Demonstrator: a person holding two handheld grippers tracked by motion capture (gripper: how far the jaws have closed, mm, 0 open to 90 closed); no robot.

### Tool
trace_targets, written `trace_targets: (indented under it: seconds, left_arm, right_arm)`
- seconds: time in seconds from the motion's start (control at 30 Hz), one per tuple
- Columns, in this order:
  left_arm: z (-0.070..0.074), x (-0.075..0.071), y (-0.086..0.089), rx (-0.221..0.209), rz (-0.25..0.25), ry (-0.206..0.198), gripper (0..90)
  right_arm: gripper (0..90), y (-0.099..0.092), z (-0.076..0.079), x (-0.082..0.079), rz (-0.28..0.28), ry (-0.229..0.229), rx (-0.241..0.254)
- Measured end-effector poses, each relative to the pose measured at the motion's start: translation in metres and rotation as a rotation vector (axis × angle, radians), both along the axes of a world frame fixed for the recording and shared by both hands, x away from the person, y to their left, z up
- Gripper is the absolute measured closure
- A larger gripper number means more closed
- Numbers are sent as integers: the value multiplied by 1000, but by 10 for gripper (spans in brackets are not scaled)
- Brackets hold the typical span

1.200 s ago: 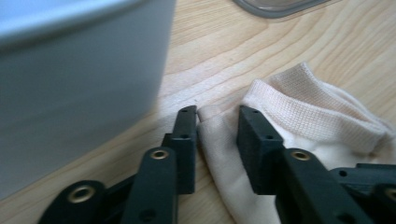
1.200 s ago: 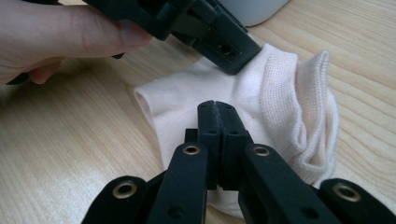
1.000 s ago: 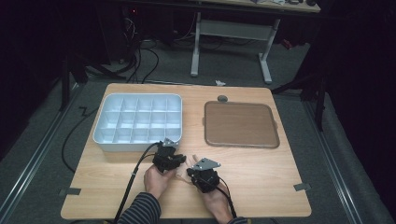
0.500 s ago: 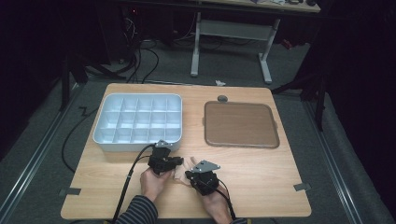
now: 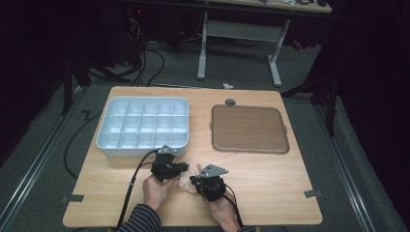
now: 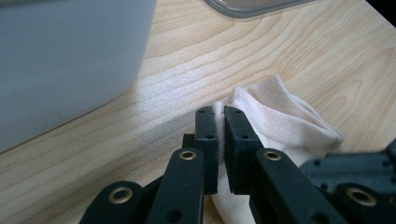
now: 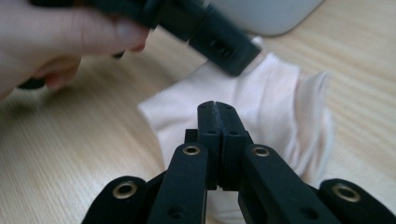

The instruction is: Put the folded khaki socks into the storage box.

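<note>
Between both claws [image 5: 186, 175], pinched cloth [image 5: 186, 180]

Overhead view and close gripper views share cloth [image 5: 186, 180].

Looked over all my feeds and honestly there's nothing I can read: no labels, brand marks, numbers or signs on the tabletop [image 5: 270, 174], the compartment tray [image 5: 112, 147] or the brown tray [image 5: 250, 129].
</note>
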State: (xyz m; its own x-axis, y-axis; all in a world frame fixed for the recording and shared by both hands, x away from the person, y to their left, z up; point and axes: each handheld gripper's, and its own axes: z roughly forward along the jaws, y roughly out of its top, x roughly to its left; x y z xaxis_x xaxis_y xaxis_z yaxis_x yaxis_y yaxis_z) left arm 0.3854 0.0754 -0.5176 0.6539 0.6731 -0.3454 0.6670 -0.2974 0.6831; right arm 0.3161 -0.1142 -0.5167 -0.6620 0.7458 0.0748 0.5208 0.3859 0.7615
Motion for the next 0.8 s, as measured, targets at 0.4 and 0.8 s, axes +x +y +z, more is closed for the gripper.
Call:
trace_targets:
  seconds: [0.4,0.8]
  left_arm:
    - [2,-4,2,-1,-8,-4,854]
    - [3,-8,4,-22,-29,4,853]
  right_arm:
    - [899,4,8,23,-71,10,7]
    - [900,2,-5,30,-111,45,-54]
